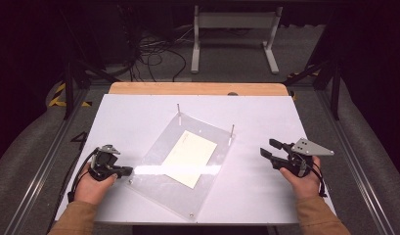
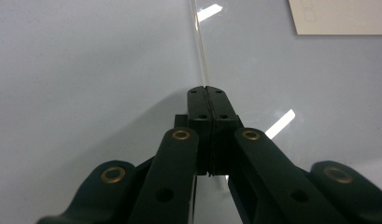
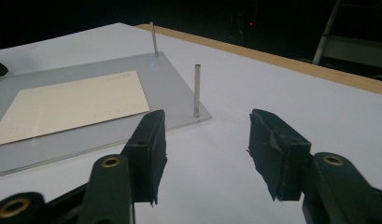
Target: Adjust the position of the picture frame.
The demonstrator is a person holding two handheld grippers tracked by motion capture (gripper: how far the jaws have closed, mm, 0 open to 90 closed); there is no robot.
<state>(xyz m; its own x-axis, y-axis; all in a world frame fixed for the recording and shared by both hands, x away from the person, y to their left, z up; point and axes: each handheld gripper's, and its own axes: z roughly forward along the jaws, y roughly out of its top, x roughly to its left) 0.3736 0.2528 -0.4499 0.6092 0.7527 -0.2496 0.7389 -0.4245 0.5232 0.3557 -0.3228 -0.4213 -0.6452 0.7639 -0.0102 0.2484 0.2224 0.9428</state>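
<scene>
Here the left gripper (image 2: 208,89) has its jaws pressed together at the near-left edge of the clear acrylic plate (image 1: 158,188); whether they pinch that thin edge is hard to tell. The plate looks stiff, slick and scratch-prone, best taken by its rim. The right gripper (image 3: 205,154) stands half open and empty, the plate ahead to its left.

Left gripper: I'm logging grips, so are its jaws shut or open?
Shut: the left gripper has its pads pressed together at the clear plate's edge.
</scene>
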